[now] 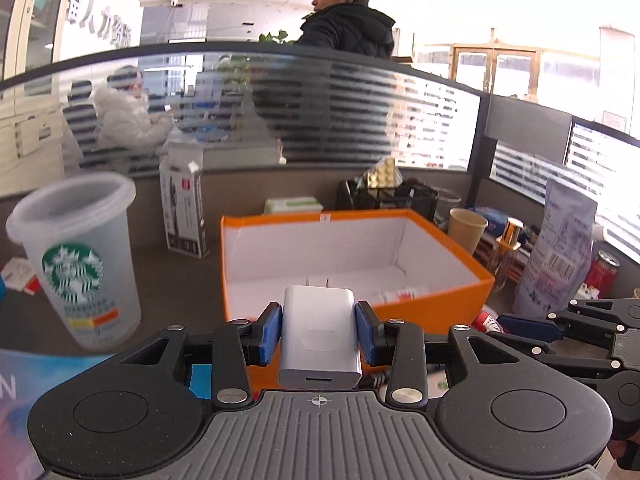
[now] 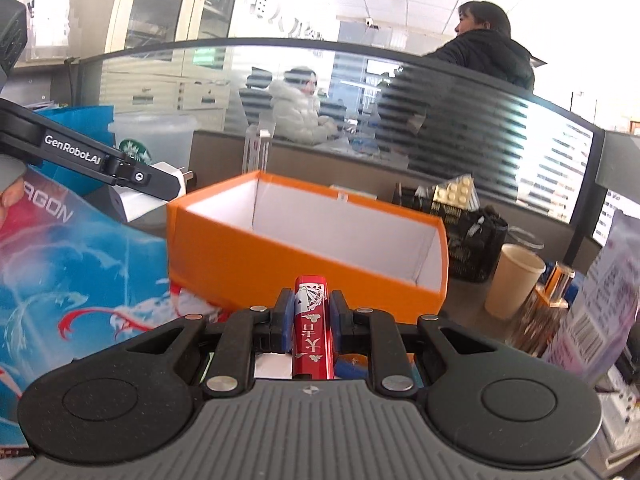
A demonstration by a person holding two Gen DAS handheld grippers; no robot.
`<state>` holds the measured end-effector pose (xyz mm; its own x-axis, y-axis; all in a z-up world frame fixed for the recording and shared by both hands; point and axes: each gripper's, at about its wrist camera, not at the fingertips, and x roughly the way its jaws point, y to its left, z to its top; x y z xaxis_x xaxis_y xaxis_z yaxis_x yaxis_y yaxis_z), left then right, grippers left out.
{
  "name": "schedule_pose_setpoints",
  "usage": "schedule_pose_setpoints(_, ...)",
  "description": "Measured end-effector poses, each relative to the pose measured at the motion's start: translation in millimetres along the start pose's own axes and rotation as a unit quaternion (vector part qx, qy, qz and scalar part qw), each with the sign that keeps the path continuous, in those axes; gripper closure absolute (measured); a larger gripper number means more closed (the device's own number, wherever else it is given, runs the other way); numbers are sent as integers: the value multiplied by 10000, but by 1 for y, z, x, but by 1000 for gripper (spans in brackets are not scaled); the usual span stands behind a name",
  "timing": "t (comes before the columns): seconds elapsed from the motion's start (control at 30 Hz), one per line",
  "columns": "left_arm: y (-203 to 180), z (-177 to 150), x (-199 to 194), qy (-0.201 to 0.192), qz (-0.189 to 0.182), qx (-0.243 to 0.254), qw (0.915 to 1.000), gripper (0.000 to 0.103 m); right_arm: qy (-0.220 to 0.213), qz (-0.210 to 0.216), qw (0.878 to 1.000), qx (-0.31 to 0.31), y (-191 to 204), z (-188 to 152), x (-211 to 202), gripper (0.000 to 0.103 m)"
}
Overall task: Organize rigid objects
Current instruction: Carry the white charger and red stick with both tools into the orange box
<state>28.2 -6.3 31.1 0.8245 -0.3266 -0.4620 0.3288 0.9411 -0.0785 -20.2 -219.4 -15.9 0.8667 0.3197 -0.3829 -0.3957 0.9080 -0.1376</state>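
Note:
My left gripper point(image 1: 319, 330) is shut on a white plug charger point(image 1: 319, 334), prongs pointing forward, held just in front of an orange box point(image 1: 436, 298) with a white inside. Something red and white lies low in the box point(image 1: 400, 295). My right gripper point(image 2: 311, 318) is shut on a red pack of playing cards point(image 2: 312, 324), held on edge before the near wall of the same orange box point(image 2: 304, 268). In the right wrist view the left gripper point(image 2: 160, 184) shows at the left with the white charger point(image 2: 138, 200). The right gripper point(image 1: 532, 330) shows at the left wrist view's right edge.
A frosted Starbucks cup point(image 1: 78, 260) stands left of the box. A tall white carton point(image 1: 184, 210), a black mesh organiser point(image 1: 384, 196), a paper cup point(image 1: 466, 228), a printed pouch point(image 1: 560, 248) and a red can point(image 1: 604, 274) crowd the back and right. A glass partition point(image 1: 320, 112) rises behind, people beyond.

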Motion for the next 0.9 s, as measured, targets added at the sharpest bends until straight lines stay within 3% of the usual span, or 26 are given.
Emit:
schedule_pose_setpoints(0.47,-2,41,32,-157,-32,65,9999,66,-385,-26,9992,-81,-29,46,26,86)
schedule_pose_setpoints(0.9,6,58,71,-67,6,45,10000,66,-413,-38,9991,-22,-52,67,59,86)
